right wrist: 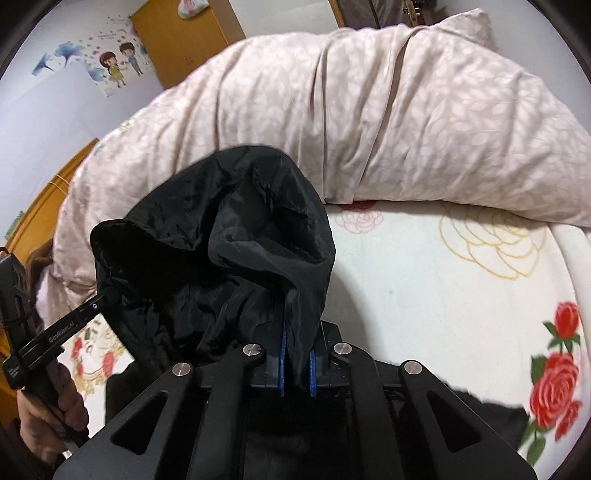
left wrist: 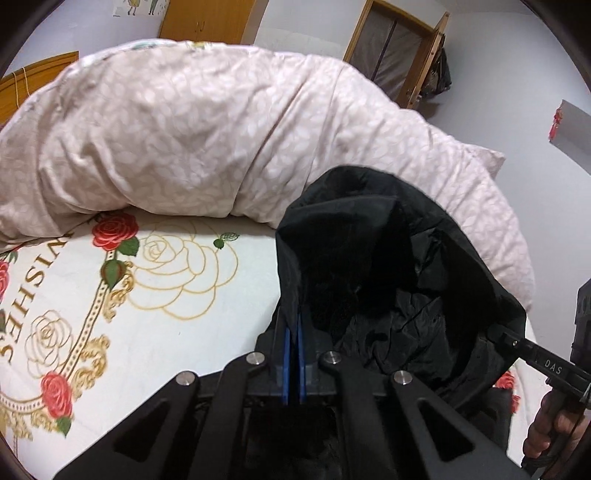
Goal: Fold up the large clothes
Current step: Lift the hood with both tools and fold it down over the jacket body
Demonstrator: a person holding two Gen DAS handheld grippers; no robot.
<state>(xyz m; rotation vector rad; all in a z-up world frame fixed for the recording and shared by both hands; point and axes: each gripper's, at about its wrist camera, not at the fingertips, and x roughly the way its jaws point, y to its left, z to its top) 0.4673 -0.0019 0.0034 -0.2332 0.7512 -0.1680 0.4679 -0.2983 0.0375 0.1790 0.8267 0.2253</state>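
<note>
A large black jacket (left wrist: 388, 280) with a shiny lining hangs lifted between both grippers above the rose-print bed sheet (left wrist: 166, 325). My left gripper (left wrist: 294, 328) is shut on one edge of the jacket, its blue pads pressed together on the cloth. My right gripper (right wrist: 295, 343) is shut on the other edge of the black jacket (right wrist: 236, 236), with a fold of cloth between its blue pads. Each gripper shows in the other's view: the right one at the right edge of the left wrist view (left wrist: 495, 334), the left one at the left of the right wrist view (right wrist: 110, 291).
A bulky pink leaf-print duvet (left wrist: 207, 140) lies heaped across the far side of the bed, also in the right wrist view (right wrist: 424, 122). Behind it are a wooden wardrobe (left wrist: 210, 20), a wooden headboard (left wrist: 29, 85) and a door frame (left wrist: 399, 48). Part of the jacket lies low under the grippers.
</note>
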